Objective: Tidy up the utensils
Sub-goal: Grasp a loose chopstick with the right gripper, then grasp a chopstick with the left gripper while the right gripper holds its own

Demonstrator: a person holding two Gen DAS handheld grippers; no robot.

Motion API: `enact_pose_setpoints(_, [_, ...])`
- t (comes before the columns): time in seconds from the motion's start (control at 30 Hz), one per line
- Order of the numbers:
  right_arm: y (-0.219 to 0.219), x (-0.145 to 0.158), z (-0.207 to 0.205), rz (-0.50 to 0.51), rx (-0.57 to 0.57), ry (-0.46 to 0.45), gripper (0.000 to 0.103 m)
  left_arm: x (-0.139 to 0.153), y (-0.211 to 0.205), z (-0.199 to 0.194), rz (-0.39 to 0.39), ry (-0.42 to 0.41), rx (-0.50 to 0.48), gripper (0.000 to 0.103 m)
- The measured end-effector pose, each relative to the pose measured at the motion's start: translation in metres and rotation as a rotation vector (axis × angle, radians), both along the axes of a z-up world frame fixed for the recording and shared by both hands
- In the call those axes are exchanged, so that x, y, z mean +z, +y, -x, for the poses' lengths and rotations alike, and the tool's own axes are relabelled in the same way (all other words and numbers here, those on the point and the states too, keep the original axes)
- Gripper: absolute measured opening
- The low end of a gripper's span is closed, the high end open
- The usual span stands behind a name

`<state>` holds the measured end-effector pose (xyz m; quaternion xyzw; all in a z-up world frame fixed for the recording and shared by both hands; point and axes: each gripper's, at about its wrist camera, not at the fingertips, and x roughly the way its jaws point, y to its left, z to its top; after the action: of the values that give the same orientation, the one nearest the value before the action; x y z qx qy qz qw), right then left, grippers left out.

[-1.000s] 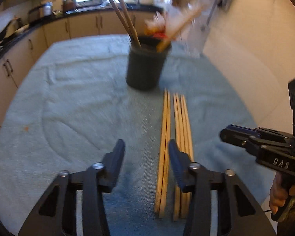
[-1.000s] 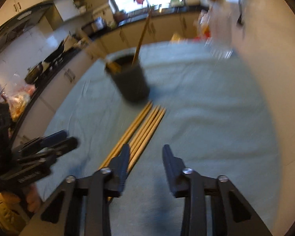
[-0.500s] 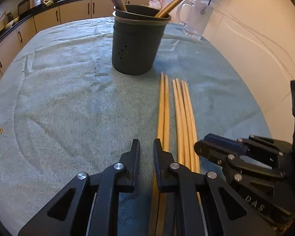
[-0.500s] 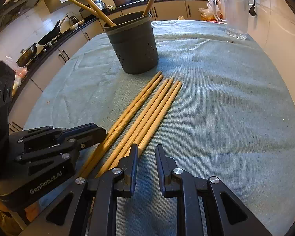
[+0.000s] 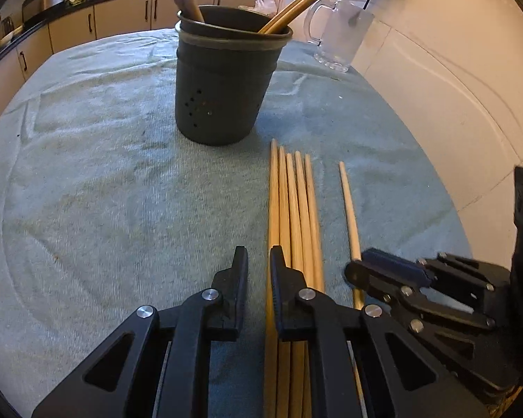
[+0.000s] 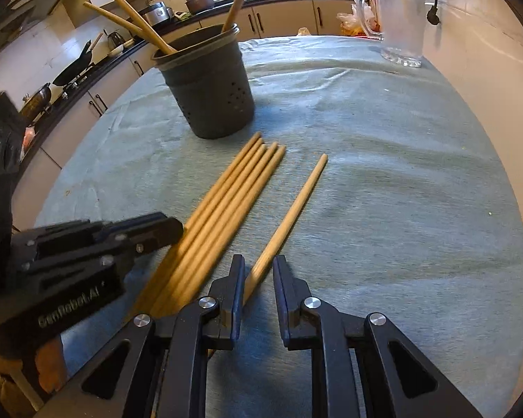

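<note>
Several wooden chopsticks point(image 5: 294, 216) lie side by side on the blue-green cloth, also in the right wrist view point(image 6: 223, 205). One chopstick point(image 6: 293, 209) lies apart to their right, also in the left wrist view point(image 5: 348, 212). My right gripper point(image 6: 258, 271) is narrowly open with this single chopstick's near end between its jaws. My left gripper point(image 5: 258, 261) is narrowly open and empty, just left of the bundle, its right finger over the leftmost stick. A dark grey utensil holder point(image 5: 223, 83) with wooden utensils stands beyond, also in the right wrist view point(image 6: 209, 87).
A clear glass mug point(image 5: 334, 35) stands at the far right of the cloth-covered table point(image 5: 87, 174), by the white wall; it also shows in the right wrist view point(image 6: 401, 17). Kitchen counters and cabinets lie beyond the table's far edge.
Both grippers narrowed and came lower and closer to the chopsticks. One chopstick has been separated to the right of the bundle and now lies between the right jaws.
</note>
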<state>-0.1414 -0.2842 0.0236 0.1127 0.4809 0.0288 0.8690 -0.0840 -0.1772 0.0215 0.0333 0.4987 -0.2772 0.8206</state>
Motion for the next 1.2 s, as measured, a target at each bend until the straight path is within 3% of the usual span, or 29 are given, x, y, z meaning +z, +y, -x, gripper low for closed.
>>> enact_pose_setpoints(0.23, [-0.007,-0.001,0.003,-0.036,-0.001,-0.015,0.017,0.000,-0.009,-0.010,0.024,0.015,-0.019,0.011])
enact_pose_setpoints(0.6, [-0.009,-0.002,0.004,-0.052,-0.005,-0.035,0.014,-0.004,-0.035,-0.016,-0.070,-0.036,-0.054,0.013])
enact_pose_setpoints(0.9, [-0.022,0.000,0.010,-0.043,-0.009,0.007,0.009,-0.006,0.030,-0.013,0.064,0.082,0.126,0.014])
enact_pose_setpoints(1.03, [-0.031,0.000,0.023,-0.003,-0.002,0.001,0.010,-0.007,0.054,-0.008,0.077,0.060,0.146,0.021])
enact_pose_setpoints(1.2, [-0.037,0.001,0.031,-0.012,-0.001,-0.011,0.010,-0.003,0.057,-0.002,0.045,0.019,0.145,0.021])
